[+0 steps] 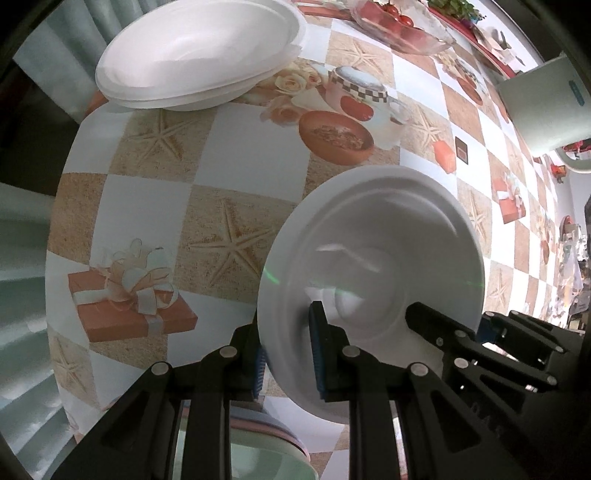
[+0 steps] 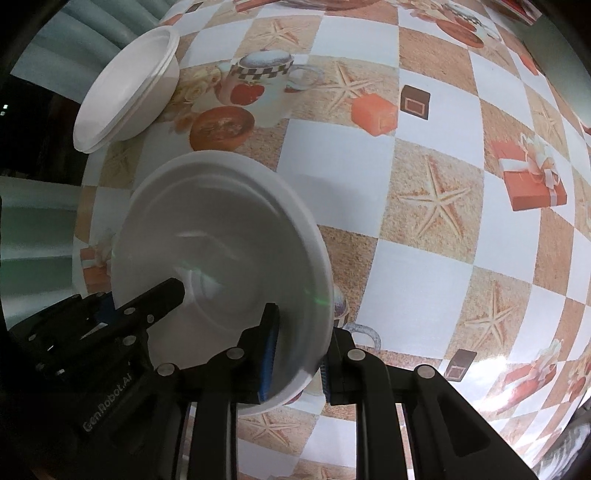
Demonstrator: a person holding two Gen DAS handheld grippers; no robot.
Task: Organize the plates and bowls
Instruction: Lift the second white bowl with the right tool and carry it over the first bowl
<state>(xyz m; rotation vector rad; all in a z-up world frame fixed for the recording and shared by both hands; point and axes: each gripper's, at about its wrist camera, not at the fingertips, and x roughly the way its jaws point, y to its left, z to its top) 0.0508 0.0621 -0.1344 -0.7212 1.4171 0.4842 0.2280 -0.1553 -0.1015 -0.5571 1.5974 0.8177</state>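
A white bowl point(image 1: 373, 258) is held above the patterned tablecloth by both grippers, each on one side of its rim. My left gripper point(image 1: 288, 354) is shut on the rim, one blue pad inside and one outside. My right gripper point(image 2: 295, 354) is shut on the opposite rim of the same bowl point(image 2: 221, 236). Each view shows the other gripper's black fingers point(image 1: 443, 332) reaching in on the far side. A stack of white bowls point(image 1: 195, 55) sits at the table's far left corner, and it also shows in the right wrist view point(image 2: 125, 88).
The tablecloth point(image 2: 424, 192) has starfish and gift-box prints. A glass dish of tomatoes point(image 1: 402, 26) and a red tray stand at the far edge. A pale box point(image 1: 543, 103) stands at the right. A pale green dish point(image 1: 266, 458) lies under my left gripper.
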